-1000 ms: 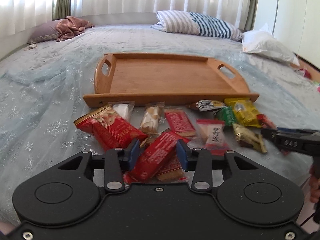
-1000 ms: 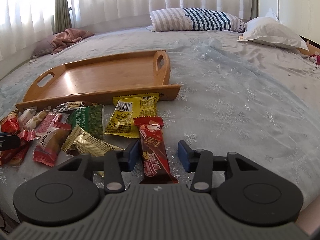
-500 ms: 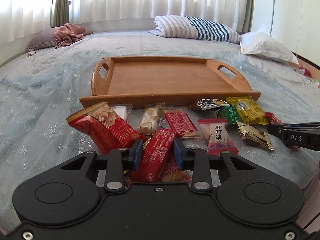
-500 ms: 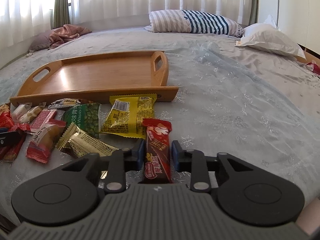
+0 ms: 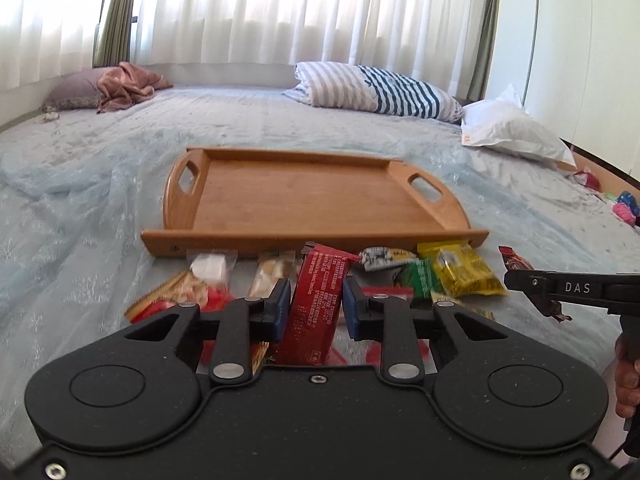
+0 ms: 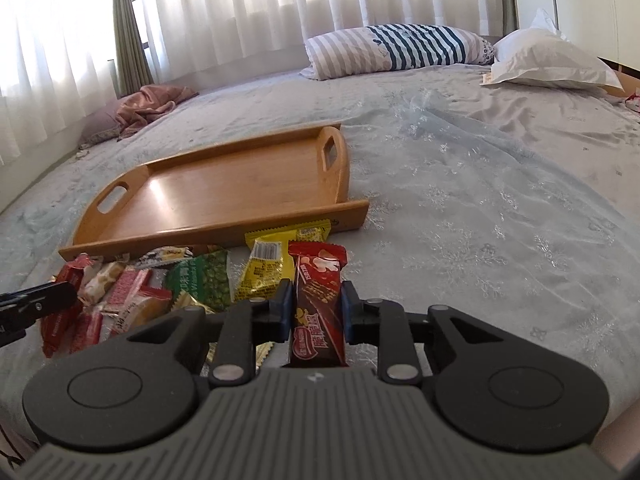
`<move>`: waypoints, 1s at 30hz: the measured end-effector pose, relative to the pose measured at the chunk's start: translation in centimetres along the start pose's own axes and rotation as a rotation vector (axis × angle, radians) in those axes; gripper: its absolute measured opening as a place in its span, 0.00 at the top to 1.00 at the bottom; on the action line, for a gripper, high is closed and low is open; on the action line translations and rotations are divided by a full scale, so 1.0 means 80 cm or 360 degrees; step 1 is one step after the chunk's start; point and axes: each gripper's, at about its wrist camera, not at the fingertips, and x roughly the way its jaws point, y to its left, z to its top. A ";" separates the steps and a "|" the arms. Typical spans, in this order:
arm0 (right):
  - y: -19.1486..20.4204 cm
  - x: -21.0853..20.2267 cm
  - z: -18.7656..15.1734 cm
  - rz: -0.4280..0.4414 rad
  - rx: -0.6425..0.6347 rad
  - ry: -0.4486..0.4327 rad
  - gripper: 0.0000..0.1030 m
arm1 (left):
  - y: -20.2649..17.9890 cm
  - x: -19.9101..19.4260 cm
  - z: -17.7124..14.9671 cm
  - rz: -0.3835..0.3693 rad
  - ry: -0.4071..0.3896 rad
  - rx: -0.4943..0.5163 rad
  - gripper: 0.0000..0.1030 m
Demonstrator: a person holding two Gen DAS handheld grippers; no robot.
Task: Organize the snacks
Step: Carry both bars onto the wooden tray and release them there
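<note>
My left claw (image 5: 313, 306) is closing on a red snack pack (image 5: 316, 300), which stands between the pads and is touched by both. My right claw (image 6: 316, 310) is closed tight on a brown chocolate bar (image 6: 319, 308). The wooden tray (image 5: 312, 236) lies at 12 o'clock, its near rim just beyond the snack pile (image 6: 168, 284). Its floor is bare. At 2 o'clock of the right claw the bedspread (image 6: 500, 220) is open.

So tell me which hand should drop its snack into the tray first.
Probably the left gripper: its jaws are closing on the red packet, facing the wooden tray. The right's tray sits off leftward.
</note>
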 end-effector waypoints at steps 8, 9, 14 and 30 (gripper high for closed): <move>0.028 0.018 0.044 0.0128 -0.0096 -0.0117 0.74 | 0.000 0.024 0.051 0.0061 -0.0144 0.0064 0.75; 0.032 0.023 0.051 0.0152 -0.0104 -0.0124 0.74 | 0.001 0.029 0.060 0.0066 -0.0157 0.0070 0.75; 0.055 0.057 0.085 0.0257 -0.0147 -0.0127 0.74 | 0.014 0.059 0.100 0.0104 -0.0183 0.0107 0.75; 0.122 0.209 0.171 0.0388 -0.0243 0.0122 0.73 | 0.081 0.221 0.166 0.0248 0.0025 0.0066 0.75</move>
